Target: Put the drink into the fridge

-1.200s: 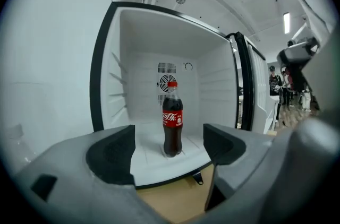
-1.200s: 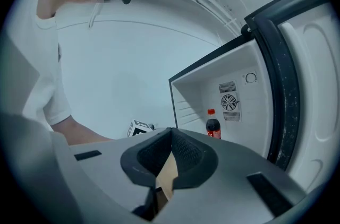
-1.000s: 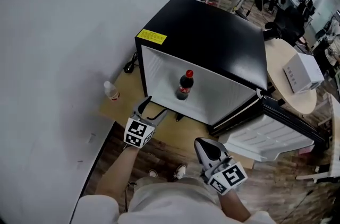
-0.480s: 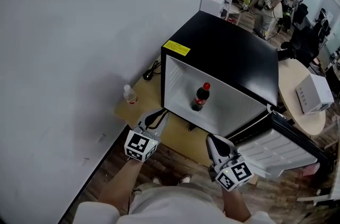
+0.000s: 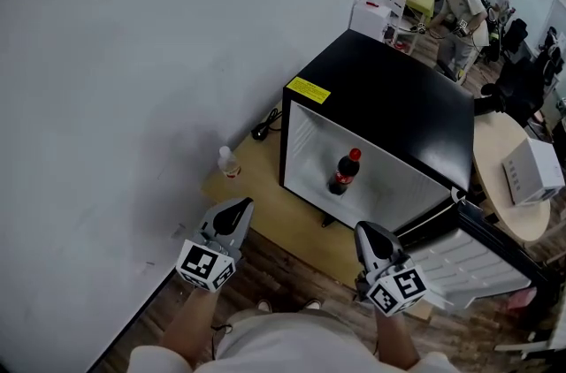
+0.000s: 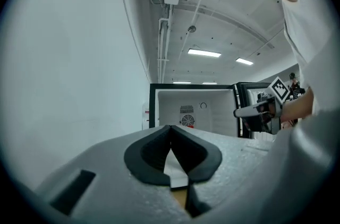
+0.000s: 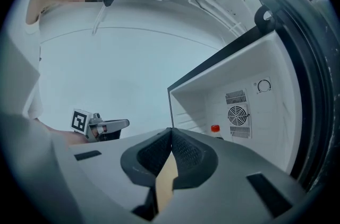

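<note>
Drink (image 5: 344,173) shows whole in head view, only cap (image 7: 215,128) past closed right tongs (image 7: 171,131); left tongs (image 6: 170,129) also closed.

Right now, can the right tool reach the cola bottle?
Probably yes: the fridge stands open, nothing blocks the right tool from the cola bottle, but its jaws are shut.

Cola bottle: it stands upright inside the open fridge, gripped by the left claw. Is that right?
Not gripped. The cola bottle stands upright inside the open fridge, but alone: the left claw, whose jaws have just closed on nothing, is out in front of the fridge, apart from it. The head view shows this.
</note>
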Motion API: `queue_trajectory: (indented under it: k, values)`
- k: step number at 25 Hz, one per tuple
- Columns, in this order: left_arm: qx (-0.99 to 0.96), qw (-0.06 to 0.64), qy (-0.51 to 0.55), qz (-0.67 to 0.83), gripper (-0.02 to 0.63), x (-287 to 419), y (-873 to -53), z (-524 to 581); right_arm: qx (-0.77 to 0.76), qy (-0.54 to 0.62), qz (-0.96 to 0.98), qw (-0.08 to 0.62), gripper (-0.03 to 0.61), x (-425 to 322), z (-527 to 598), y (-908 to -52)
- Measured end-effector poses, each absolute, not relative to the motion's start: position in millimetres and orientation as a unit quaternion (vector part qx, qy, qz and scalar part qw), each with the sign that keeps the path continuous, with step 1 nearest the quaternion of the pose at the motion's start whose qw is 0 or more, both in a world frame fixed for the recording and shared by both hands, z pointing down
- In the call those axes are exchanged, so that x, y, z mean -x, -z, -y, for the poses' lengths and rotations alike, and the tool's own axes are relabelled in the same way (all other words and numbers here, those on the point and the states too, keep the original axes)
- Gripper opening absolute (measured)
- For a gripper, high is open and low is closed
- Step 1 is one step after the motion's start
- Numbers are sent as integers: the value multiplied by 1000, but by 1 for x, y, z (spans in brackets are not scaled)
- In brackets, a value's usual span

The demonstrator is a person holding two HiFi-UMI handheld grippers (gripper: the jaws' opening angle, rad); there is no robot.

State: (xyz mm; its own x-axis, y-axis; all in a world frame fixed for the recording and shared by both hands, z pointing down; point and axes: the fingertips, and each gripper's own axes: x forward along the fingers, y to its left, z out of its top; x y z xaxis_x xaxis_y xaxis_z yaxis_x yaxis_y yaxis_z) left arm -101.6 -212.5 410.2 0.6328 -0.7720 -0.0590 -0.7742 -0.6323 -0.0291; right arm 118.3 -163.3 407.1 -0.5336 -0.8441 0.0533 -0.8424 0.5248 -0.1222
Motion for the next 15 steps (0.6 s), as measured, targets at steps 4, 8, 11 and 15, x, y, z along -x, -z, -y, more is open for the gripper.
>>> queue_trajectory:
  k: [4, 8, 11, 15]
  values:
    - [889, 9, -28, -458, 15, 129, -413, 193, 491, 68, -869, 6, 0, -124, 163, -407]
    - [878, -13, -32, -478, 15, 149, -422, 171, 496, 66, -866, 1, 0, -130, 162, -404]
    - [873, -22, -32, -486, 14, 156, -423, 161, 504, 65, -862, 0, 0, -135, 161, -402]
    - [866, -23, -30, -499, 15, 167, -420, 150, 514, 68, -855, -1, 0, -141, 155, -403]
